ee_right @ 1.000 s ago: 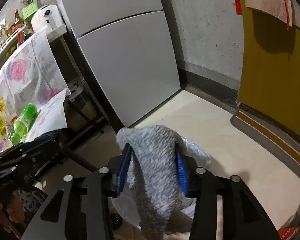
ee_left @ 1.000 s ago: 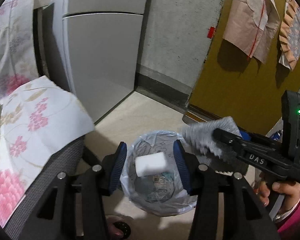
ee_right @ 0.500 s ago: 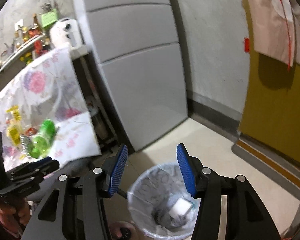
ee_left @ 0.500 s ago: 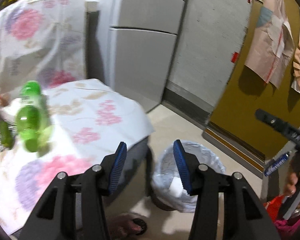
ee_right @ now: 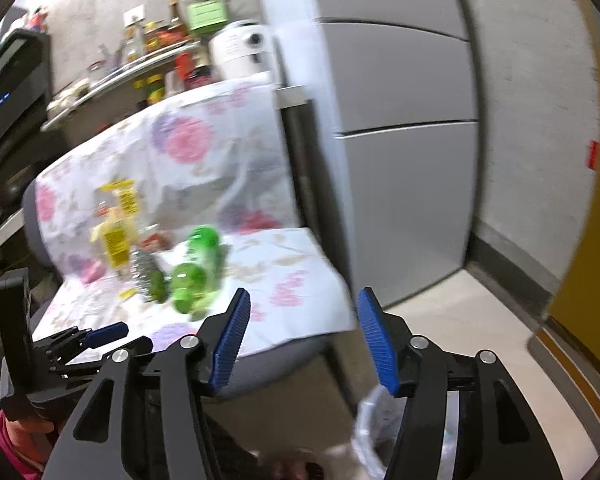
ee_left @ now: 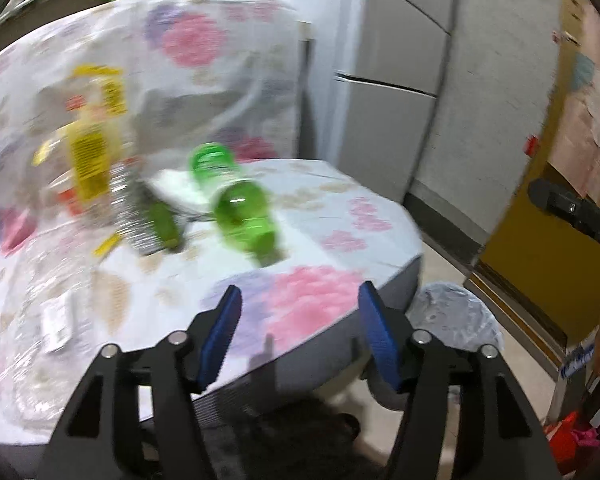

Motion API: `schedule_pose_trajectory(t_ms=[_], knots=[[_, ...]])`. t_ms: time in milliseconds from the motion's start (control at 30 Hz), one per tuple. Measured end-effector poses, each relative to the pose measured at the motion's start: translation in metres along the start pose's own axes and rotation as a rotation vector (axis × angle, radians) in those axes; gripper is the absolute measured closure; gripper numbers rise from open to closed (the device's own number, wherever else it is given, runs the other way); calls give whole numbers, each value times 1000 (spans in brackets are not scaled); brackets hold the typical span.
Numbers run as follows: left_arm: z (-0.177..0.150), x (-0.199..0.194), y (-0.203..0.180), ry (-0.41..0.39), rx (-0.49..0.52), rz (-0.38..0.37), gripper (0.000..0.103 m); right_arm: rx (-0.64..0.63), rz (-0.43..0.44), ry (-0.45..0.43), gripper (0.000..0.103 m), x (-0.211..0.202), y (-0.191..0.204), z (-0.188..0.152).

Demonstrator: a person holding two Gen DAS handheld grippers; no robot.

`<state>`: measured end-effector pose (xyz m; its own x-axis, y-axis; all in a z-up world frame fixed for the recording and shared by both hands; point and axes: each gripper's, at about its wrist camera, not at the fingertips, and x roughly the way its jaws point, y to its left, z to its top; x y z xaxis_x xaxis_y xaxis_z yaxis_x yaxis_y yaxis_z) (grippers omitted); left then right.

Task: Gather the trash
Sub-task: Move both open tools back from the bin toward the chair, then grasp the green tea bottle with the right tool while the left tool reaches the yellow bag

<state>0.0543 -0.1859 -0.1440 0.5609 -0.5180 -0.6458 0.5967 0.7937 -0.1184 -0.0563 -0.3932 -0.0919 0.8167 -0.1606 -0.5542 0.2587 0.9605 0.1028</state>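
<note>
Both tools are empty, the left tool [ee_left: 300, 336] and right tool [ee_right: 302, 336] with jaws opening on nothing. Trash remains on the cloth-covered chair seat [ee_left: 340, 208]: a green bottle [ee_left: 240, 212], yellow wrappers [ee_left: 92, 148] and smaller scraps (blurred). The lined bin [ee_left: 456, 320] stands beside the seat; collection judged incomplete.

Left gripper [ee_left: 300, 334] and right gripper [ee_right: 302, 338] both angled downward, blue-padded jaws opening with nothing between them; each gripped from below by a hand [ee_right: 28, 432] in a pink sleeve.
</note>
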Motion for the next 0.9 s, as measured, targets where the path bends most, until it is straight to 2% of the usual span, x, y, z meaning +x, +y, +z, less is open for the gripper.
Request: schedule_pose_trajectory(t_ms=[300, 467, 633, 800, 900], knots=[[-4, -42, 98, -38, -183, 203, 36, -132, 137, 51, 43, 48, 79, 16], [0, -57, 142, -65, -264, 298, 36, -180, 167, 77, 43, 79, 108, 26], [5, -53, 169, -69, -317, 346, 36, -208, 157, 113, 41, 126, 127, 34], [14, -40, 181, -59, -318, 364, 36, -237, 129, 158, 40, 176, 140, 37], [20, -32, 187, -55, -315, 372, 36, -239, 121, 193, 36, 204, 145, 40]])
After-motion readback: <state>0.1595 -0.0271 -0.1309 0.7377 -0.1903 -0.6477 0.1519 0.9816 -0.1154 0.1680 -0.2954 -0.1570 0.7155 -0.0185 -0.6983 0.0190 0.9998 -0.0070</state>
